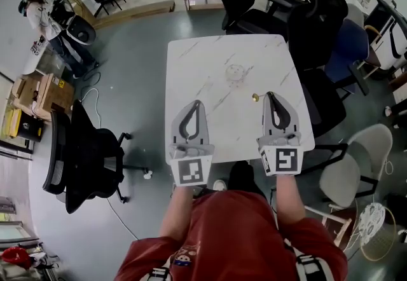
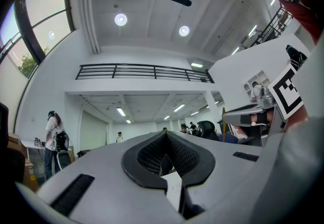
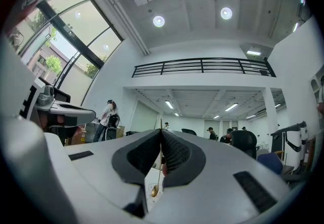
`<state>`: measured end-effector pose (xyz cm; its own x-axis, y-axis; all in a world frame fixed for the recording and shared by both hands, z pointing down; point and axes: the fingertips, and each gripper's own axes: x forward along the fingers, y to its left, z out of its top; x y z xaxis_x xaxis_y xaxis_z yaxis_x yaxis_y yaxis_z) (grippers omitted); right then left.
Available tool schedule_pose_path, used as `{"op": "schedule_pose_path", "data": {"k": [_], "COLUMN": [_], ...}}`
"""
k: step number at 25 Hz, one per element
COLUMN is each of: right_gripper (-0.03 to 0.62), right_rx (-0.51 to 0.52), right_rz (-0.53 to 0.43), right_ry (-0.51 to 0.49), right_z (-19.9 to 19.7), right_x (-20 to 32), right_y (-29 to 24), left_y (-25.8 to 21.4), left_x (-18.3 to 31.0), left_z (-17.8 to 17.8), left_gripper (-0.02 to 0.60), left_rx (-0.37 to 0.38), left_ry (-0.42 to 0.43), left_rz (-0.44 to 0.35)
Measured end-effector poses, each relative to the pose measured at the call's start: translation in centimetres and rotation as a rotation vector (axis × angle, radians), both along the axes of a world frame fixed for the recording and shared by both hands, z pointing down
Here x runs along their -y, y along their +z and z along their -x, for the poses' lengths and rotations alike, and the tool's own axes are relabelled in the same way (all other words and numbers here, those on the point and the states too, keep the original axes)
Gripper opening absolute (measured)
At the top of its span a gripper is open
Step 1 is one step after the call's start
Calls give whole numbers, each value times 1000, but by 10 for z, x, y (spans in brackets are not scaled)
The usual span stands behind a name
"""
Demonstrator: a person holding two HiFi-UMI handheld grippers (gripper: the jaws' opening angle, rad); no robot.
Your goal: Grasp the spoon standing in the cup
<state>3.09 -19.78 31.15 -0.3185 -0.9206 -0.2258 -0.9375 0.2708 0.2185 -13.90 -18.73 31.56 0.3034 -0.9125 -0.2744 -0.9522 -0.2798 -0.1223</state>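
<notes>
Note the right gripper (image 1: 269,95) pressed together on the thin handle of the gold spoon (image 1: 255,97), with the spoon bowl just left of the gripper tip in the head view. Confirm in the right gripper view: jaws closed at the tips around the handle, spoon bowl dangling beneath, handle running up through the pinch and poking out above. Locate the clear glass cup (image 1: 236,74) farther out on the white marbled counter (image 1: 191,63), near the spoon but apart from it. Read the spoon as outside the cup, not standing in it. Note the left gripper (image 1: 196,103) over the near left part of the counter, well apart from cup and spoon. Record its jaws pressed together at the tips with nothing pinched, only bare counter showing through the gap behind the pads in the left gripper view. Judge the grasp step as made: spoon held and clear of the cup. Cannot tell how deep in the pads the handle sits, nor whether the spoon bowl touches the counter. For the next move, expect to need a steady pinch and a level carry, the thin handle being likely to pivot or slip if pressure eases. Keep the left gripper away from the glass, probably light and easy to tip.
</notes>
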Motion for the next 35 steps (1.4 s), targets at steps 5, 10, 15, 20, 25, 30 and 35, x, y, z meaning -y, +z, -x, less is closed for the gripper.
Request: {"op": "schedule_pose_path", "data": {"k": [5, 10, 15, 20, 25, 30, 35], "right_gripper": [17, 17, 17, 17, 17, 17, 17], "right_rx": [9, 0, 14, 16, 4, 6, 21], "right_rz": [-21, -5, -21, -20, -23, -20, -33], "right_ry": [-6, -20, -21, -18, -10, -2, -8], "right_z": [3, 6, 7, 7, 5, 3, 4], "right_x": [1, 6, 5, 6, 6, 5, 6], "right_y": [-5, -5, -10, -9, -10, -9, -13], "left_y": [-2, -4, -9, -8, -8, -8, -8], "left_x": [2, 8, 9, 11, 13, 13, 14], "left_z": [2, 5, 4, 3, 0, -1, -3], "left_gripper": [9, 9, 9, 9, 9, 9, 9], "left_rx": [-11, -12, -7, -14, -6, -13, -5], "left_ry": [5, 10, 17, 23, 31, 38, 41], "left_rz": [-3, 1, -16, -21, -18, -14, -18]}}
